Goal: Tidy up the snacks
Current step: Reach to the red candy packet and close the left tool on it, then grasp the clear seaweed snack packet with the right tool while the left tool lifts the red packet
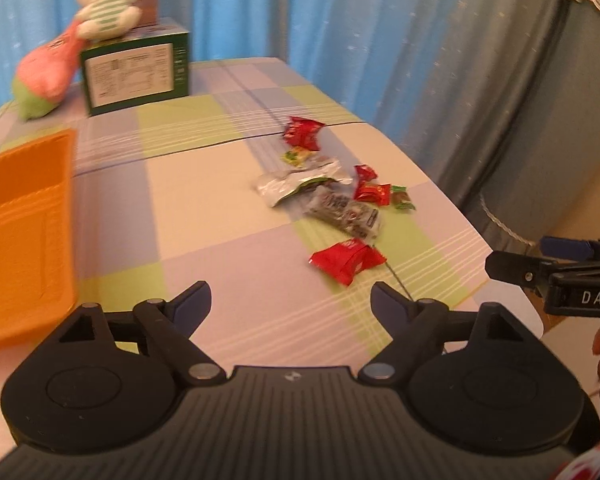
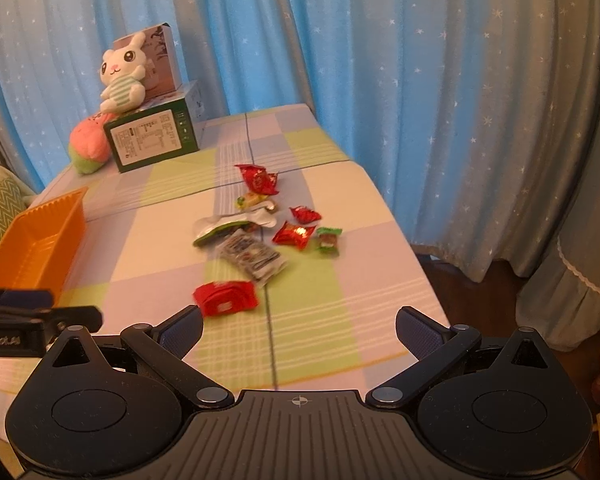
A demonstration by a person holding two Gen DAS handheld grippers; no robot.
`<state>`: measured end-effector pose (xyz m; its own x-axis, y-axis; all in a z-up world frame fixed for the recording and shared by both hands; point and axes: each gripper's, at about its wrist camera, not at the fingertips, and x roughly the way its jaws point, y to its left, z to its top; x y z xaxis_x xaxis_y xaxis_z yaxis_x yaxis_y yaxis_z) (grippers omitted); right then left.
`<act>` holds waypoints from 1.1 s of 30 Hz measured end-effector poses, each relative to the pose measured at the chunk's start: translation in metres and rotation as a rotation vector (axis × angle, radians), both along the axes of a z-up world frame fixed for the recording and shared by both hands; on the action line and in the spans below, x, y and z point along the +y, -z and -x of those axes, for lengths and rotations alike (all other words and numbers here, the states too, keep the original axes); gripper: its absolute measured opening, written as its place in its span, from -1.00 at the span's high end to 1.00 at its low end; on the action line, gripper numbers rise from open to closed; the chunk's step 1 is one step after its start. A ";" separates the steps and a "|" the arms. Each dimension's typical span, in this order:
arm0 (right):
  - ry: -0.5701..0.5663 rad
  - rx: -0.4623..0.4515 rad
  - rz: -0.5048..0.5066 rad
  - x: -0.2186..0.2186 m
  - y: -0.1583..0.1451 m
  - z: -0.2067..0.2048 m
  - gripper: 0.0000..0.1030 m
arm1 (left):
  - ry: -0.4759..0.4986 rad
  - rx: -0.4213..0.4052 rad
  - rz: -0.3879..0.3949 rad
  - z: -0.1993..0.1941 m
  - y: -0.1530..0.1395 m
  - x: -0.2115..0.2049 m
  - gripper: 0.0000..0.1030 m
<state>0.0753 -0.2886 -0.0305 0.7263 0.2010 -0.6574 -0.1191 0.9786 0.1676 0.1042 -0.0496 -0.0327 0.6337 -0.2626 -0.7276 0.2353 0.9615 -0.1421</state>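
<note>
Orange plastic tray (image 2: pixel 36 240) sits at the bench's left edge, approx 9 o'clock in both wrist views, nothing visible inside. Bench (image 2: pixel 308 320) wears a checked cloth in lilac, green & cream. Snacks lie scattered mid-bench, well apart from the tray: nearest is a red snack pack (image 2: pixel 226 298) w/ white print, at 12 o'clock just beyond the right tool (image 2: pixel 299 330) and close to its left finger, not touching as far as I can tell. Behind it a clear-wrapped dark pack (image 2: pixel 256 258), overlapping a silver-green foil pouch (image 2: pixel 236 226). To the pouch's 3 o'clock: two small red candies (image 2: pixel 294 235) and a green-wrapped candy (image 2: pixel 328 240). Farther back, at 12 o'clock, another red packet (image 2: pixel 258 178) w/ a small yellow-green sweet (image 2: pixel 252 200) just beside it. Right tool is released, fingers spread wide, nothing between them. Left tool (image 1: pixel 291 300) is likewise released & bare, hovering over the near bench; same red pack lies at its 1 o'clock. At the far-left corner stands a green carton (image 2: pixel 152 140) w/ a white bunny plush (image 2: pixel 122 76) on top and a pink-green plush (image 2: pixel 88 152) leaning beside it. Blue star-print curtains (image 2: pixel 380 40) hang behind.
</note>
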 end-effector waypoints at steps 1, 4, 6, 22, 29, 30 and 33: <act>-0.002 0.001 0.001 -0.003 0.002 -0.005 -0.97 | 0.028 0.002 -0.004 -0.008 0.004 -0.004 -0.56; -0.012 0.018 0.005 -0.009 0.011 -0.022 -0.73 | 0.126 0.016 -0.024 -0.034 0.017 -0.018 -0.42; -0.016 0.029 0.007 -0.012 0.017 -0.033 -0.71 | 0.199 0.023 -0.040 -0.047 0.026 -0.029 -0.35; -0.062 0.076 0.027 -0.016 0.045 -0.084 -0.65 | 0.471 0.097 -0.151 -0.099 0.073 -0.072 0.50; -0.235 0.055 0.025 0.006 0.047 -0.107 -0.53 | 0.228 0.107 -0.093 -0.082 0.065 -0.030 0.54; -0.270 0.048 0.026 0.012 0.048 -0.112 -0.49 | 0.190 0.108 -0.084 -0.079 0.064 -0.022 0.54; -0.368 0.040 0.036 0.029 0.054 -0.129 -0.30 | 0.090 0.111 -0.059 -0.068 0.059 -0.003 0.54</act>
